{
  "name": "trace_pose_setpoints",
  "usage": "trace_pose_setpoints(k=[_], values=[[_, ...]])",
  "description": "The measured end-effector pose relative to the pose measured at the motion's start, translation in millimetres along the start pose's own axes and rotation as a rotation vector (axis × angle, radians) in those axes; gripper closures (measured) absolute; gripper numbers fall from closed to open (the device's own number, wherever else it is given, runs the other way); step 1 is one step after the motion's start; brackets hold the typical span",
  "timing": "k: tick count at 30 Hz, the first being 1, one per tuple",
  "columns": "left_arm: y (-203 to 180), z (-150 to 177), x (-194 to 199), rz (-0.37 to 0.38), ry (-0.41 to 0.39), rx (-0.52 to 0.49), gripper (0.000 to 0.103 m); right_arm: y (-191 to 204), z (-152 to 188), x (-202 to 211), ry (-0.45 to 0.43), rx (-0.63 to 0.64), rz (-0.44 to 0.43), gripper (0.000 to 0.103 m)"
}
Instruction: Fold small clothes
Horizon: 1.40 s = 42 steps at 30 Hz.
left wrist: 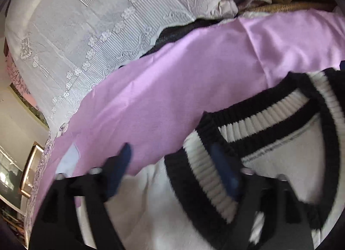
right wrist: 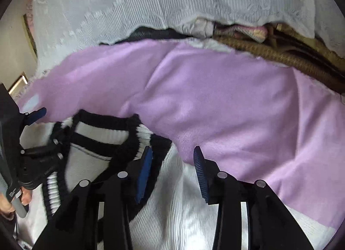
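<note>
1. L wrist view: my left gripper has its jaws wide apart, nothing clamped. The white knit sweater w/ black-striped collar lies under them on the lilac cloth; the right finger looks to rest on the collar, blurry tho.
2. R wrist view: my right gripper has its jaws partly apart, empty, over the sweater. Lace cover behind.

free: lilac cloth bare mid-frame | free: lace cover upper frame | blocked: clothes heap upper right | blocked: striped-collar sweater lower left
</note>
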<state>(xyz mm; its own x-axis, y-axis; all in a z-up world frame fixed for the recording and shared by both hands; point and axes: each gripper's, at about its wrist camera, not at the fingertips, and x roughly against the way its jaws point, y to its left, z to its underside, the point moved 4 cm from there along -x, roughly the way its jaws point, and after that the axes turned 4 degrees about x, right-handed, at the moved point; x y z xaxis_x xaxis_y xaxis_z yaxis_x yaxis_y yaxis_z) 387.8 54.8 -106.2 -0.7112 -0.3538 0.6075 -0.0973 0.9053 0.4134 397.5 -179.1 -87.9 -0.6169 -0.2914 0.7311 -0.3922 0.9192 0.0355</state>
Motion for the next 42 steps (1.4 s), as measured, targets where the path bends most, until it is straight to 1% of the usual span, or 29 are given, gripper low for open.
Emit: trace_pose_setpoints(k=[1,2,4,6,8,10,12,13,14,15,17,18,19,21,23,25,27,28,30,31,32,34,35,37,40,42], values=[[4.2,2.9,7.7,0.016,-0.009,0.003,0.016,-2.9,3.0,9.5,-0.007,-0.002,0.0,0.062],[6.8,6.7,16.3,0.029,-0.011,0.001,0.015,-7.1,7.5,19.8,-0.014,-0.004,0.003,0.062],[12.2,18.7,32.2,0.082,0.0,-0.009,0.013,-19.8,20.1,39.3,-0.015,-0.014,0.017,0.06],[11.5,34.7,45.9,0.151,0.022,-0.037,0.01,-36.8,37.1,58.9,-0.02,-0.042,0.049,0.054],[7.4,58.7,61.1,0.211,0.037,-0.093,0.007,-58.9,64.3,83.5,-0.028,-0.103,0.102,0.054],[1.0,85.0,73.5,0.25,0.058,-0.141,0.007,-89.2,91.9,107.9,-0.033,-0.188,0.169,0.054],[-3.3,107.4,87.6,0.27,0.056,-0.142,0.007,-125.0,117.6,133.8,-0.046,-0.277,0.257,0.054],[-1.2,114.3,94.2,0.301,0.054,-0.127,0.007,-140.1,128.2,145.3,-0.053,-0.312,0.299,0.054],[1.6,119.8,100.0,0.348,0.065,-0.106,0.007,-156.6,138.1,157.8,-0.056,-0.35,0.344,0.053],[3.1,125.7,106.4,0.395,0.076,-0.086,0.007,-172.3,146.4,168.5,-0.056,-0.391,0.385,0.049],[6.3,135.5,117.3,0.513,0.104,-0.05,0.007,-203.2,161.2,186.6,-0.05,-0.478,0.462,0.041],[5.1,141.8,122.3,0.555,0.113,-0.048,0.007,-215.8,166.9,192.5,-0.044,-0.515,0.495,0.039],[4.4,148.7,126.9,0.58,0.116,-0.058,0.007,-227.9,172.4,195.1,-0.029,-0.551,0.522,0.038],[2.1,163.5,135.9,0.6,0.125,-0.072,0.007,-247.2,179.8,190.0,0.015,-0.605,0.534,0.03],[6.0,178.0,142.1,0.662,0.151,-0.05,0.007,-264.7,188.8,177.1,0.049,-0.676,0.5,0.03],[11.7,190.7,148.0,0.703,0.165,-0.026,0.007,-273.2,189.4,169.2,0.029,-0.7,0.482,0.03],[15.3,202.5,159.2,0.717,0.162,-0.033,0.007,-273.1,186.8,167.5,-0.001,-0.737,0.47,0.03],[16.5,207.8,166.5,0.726,0.158,-0.05,0.007,-276.0,185.2,168.2,-0.02,-0.754,0.478,0.03],[13.7,219.2,180.6,0.719,0.143,-0.107,0.006,-274.5,175.0,168.4,-0.043,-0.737,0.543,0.03],[11.3,225.4,187.9,0.693,0.122,-0.138,0.006,-271.1,167.7,167.7,-0.042,-0.69,0.572,0.03],[11.2,228.9,193.8,0.677,0.101,-0.149,0.006,-266.7,162.8,167.4,-0.03,-0.636,0.601,0.03],[16.3,230.9,198.3,0.681,0.094,-0.131,0.006,-252.2,148.0,154.4,0.024,-0.487,0.668,0.03],[19.7,231.5,197.9,0.694,0.1,-0.11,0.006,-242.9,142.4,143.7,0.06,-0.411,0.684,0.03],[25.9,232.7,194.5,0.718,0.106,-0.07,0.006,-227.5,137.1,122.7,0.129,-0.302,0.697,0.03],[28.7,233.7,194.0,0.724,0.106,-0.055,0.006,-213.9,142.0,109.0,0.196,-0.221,0.728,0.03],[28.7,234.6,195.3,0.72,0.096,-0.057,0.006,-207.0,154.3,118.4,0.225,-0.171,0.76,0.026]])
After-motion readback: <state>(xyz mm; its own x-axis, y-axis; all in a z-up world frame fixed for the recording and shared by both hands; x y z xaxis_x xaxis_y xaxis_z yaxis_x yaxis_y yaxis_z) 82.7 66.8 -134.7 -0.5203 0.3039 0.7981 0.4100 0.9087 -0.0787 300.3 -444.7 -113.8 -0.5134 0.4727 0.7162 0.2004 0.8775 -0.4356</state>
